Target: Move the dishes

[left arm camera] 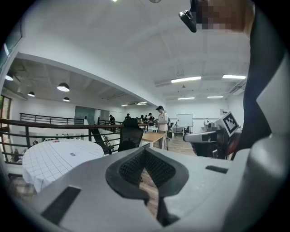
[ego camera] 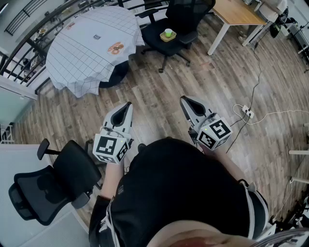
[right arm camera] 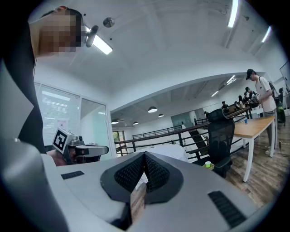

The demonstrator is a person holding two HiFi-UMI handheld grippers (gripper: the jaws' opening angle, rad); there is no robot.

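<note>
**Two empty grippers wait well short of the dishes.**

The left gripper (ego camera: 127, 105) and right gripper (ego camera: 185, 99) hover over the floor, each with its jaws pressed together on nothing. The task seems not yet begun, and the next move calls for an approach and parted jaws. A shallow tray (ego camera: 168, 36) holding a green cup (ego camera: 168, 32) sits on the office chair (ego camera: 186, 14). On the round table (ego camera: 82, 62) lies what may be a plate (ego camera: 116, 48) of food, too small to confirm.
</note>
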